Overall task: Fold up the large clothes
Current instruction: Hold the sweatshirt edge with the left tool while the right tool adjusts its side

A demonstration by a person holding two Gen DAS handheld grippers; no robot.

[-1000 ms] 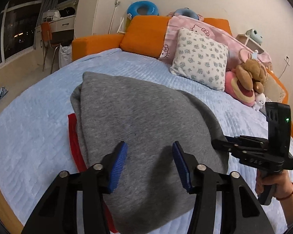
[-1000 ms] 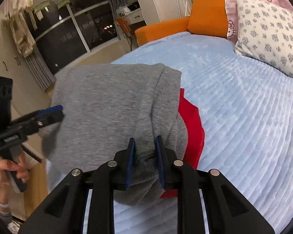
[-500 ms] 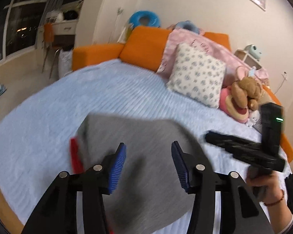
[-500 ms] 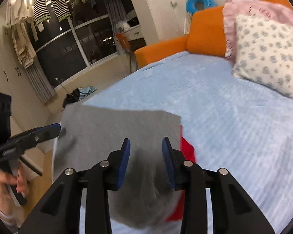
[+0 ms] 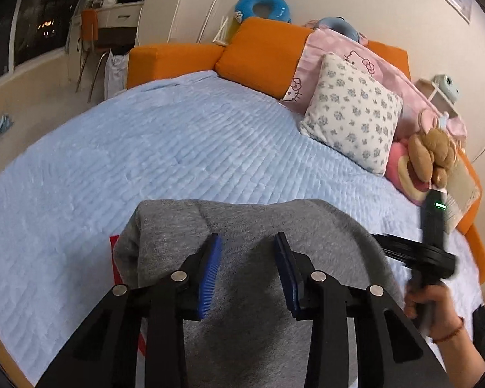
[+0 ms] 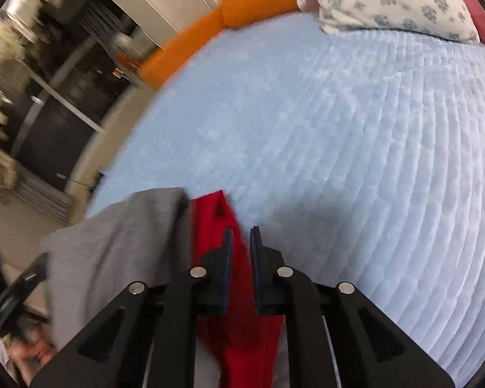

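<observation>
At the bed's (image 5: 177, 148) near edge, left gripper (image 5: 247, 270) gapes empty over the grey garment (image 5: 258, 223); right gripper (image 6: 241, 252), closing, nearly shut over the red garment (image 6: 216, 216), grip unclear.

Right gripper (image 6: 241, 237): black, blue pads nearly together, just been closing.
Below it: red cloth (image 6: 242, 307).
Left: folded grey cloth (image 6: 119, 252).
Under: soft light-blue bed cover (image 6: 339, 129).

Left black two-finger gripper (image 5: 247, 270) angled downward, blue-padded fingers (image 5: 210, 278) parted, just closing. Right black gripper (image 6: 241, 252) tilted down, fingers (image 6: 224, 258) nearly together, just closing; bare hand (image 5: 431, 304) gripping its handle.
</observation>
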